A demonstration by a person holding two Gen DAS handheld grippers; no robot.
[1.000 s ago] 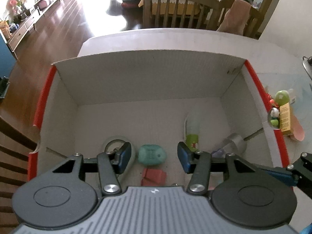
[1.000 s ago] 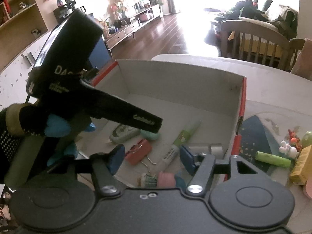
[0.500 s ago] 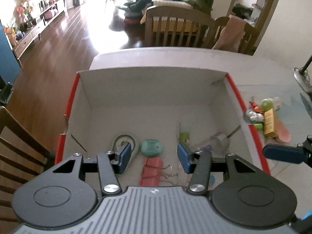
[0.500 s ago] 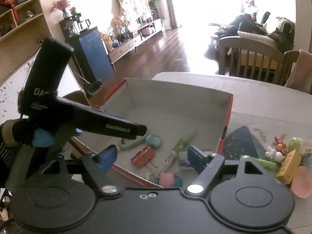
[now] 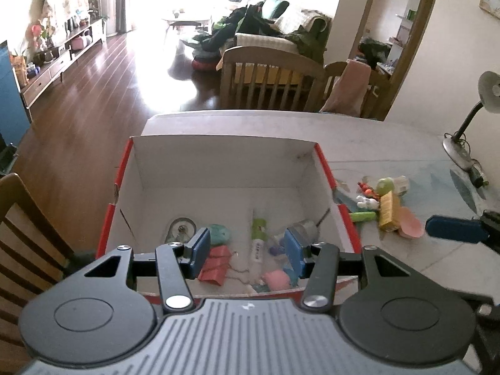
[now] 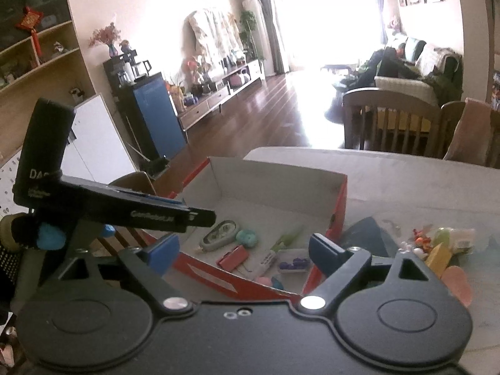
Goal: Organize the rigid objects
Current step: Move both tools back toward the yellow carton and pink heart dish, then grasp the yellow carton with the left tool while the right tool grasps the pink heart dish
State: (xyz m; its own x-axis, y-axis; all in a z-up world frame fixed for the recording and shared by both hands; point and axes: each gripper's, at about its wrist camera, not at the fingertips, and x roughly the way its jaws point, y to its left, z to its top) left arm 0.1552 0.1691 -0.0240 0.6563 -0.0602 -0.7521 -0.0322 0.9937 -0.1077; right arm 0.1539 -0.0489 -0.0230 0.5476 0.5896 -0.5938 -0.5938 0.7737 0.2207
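A red-edged white cardboard box (image 5: 218, 162) (image 6: 281, 181) sits on the table. Inside lie a tape dispenser (image 5: 179, 229), a teal round piece (image 5: 220, 234), a red binder clip (image 5: 215, 267) (image 6: 232, 257), a green-capped white tube (image 5: 257, 237) (image 6: 281, 247), a clear case with purple bits (image 6: 293, 262) and a pink piece (image 5: 275, 279). My left gripper (image 5: 247, 251) is open and empty, high above the box's near edge. My right gripper (image 6: 243, 250) is open and empty, above the box's near corner.
Right of the box lie a green marker (image 5: 362, 216), a yellow carton (image 5: 387, 211) (image 6: 437, 254), a pink scoop (image 5: 411, 226), a white bunny figure (image 5: 365, 201) and a green ball (image 5: 384, 184). A desk lamp (image 5: 462, 143) stands far right. Wooden chairs (image 5: 272, 81) stand behind the table.
Both grippers have risen and pulled back from the box, so it looks smaller and farther. Both stay open and empty. Nothing in the box has moved.
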